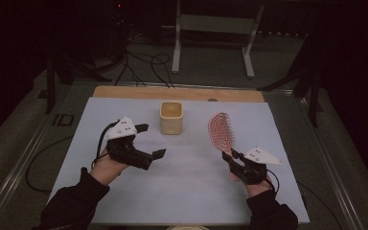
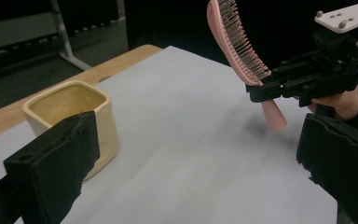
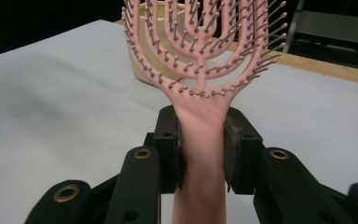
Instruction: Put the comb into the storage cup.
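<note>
While my left gripper [image 1: 152, 140] hovers over white mat [image 1: 187, 191], jaws spread, nothing between, cream cup [image 1: 171, 118] stands upright at mat centre-rear. My right gripper [image 1: 229, 157] clamps pink hairbrush [image 1: 220, 130] handle; brush head raised, bristles facing me.

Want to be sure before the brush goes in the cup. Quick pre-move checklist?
1. Right hand-held gripper clamped on brush handle: ok.
2. Brush lifted off the table: ok.
3. Cup upright, mouth open: ok.
4. Cup empty: cannot tell, bottom hidden.
5. Left hand-held gripper open, holding nothing, apart from cup: ok.
6. Path from brush to cup free: ok.
</note>
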